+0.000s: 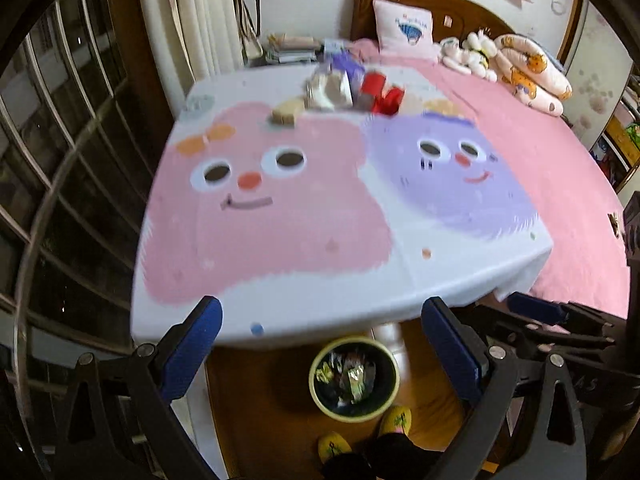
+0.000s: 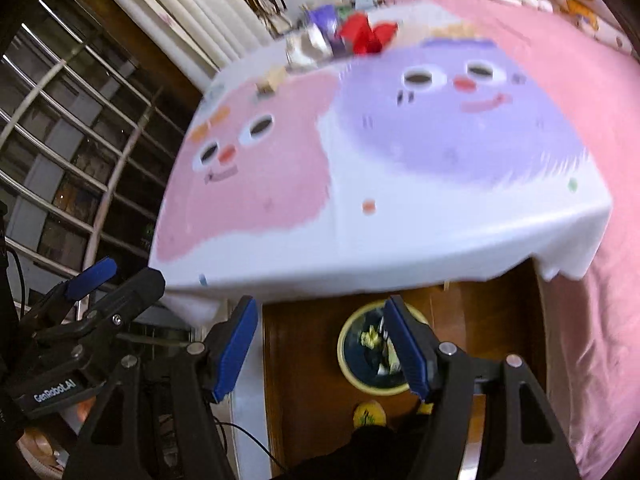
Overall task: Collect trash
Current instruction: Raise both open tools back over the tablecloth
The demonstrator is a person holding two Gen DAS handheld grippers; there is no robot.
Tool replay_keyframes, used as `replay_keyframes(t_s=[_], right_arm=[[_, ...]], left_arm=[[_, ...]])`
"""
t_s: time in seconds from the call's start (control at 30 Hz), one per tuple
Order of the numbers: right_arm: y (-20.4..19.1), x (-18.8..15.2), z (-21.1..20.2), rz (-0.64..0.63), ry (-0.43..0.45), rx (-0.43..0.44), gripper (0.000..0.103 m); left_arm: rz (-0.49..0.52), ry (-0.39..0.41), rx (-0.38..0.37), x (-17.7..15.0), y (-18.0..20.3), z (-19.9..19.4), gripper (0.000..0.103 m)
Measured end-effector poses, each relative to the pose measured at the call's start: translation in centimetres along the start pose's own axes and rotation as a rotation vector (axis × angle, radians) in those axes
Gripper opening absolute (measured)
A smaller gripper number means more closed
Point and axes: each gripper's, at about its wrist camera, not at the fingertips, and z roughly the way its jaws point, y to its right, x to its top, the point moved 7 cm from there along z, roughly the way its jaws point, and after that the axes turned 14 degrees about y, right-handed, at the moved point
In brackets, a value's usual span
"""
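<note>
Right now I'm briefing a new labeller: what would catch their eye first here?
The tablecloth with its big pink and purple cartoon faces fills both views. At its far edge sits a cluster of wrappers, red ones brightest. Below the near edge, a bin holding trash stands on the wooden floor.

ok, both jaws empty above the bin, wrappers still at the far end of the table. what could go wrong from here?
1. The remaining trash sits clustered at the table's far edge; a long reach across the tablecloth might snag the cloth and drag it.
2. Wrappers lie packed together, so one grasp could knock neighbours off the back.
3. The bin is partly under the table edge beside a slippered foot; drops may miss.
</note>
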Motion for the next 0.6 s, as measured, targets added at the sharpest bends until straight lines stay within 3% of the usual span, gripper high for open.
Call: replay_keyframes(t_s=[0.3, 0.4, 0.6], right_arm=[[-0.8, 7.0, -0.7, -0.034, 0.113, -0.011, 0.073], [0.0, 10.0, 0.6, -0.022, 0.118, -0.001, 0.074], [2.2, 16.2, 4.9, 0.003, 0.112, 0.024, 0.086]], left_arm=[[0.021, 0.094, 0.029, 6.0, -1.0, 0.3, 0.099], [0.006, 0.105, 0.045, 7.7, -1.2, 1.5, 0.099], [-0.048, 0.089, 0.104, 11.8, -1.6, 6.4, 0.099]])
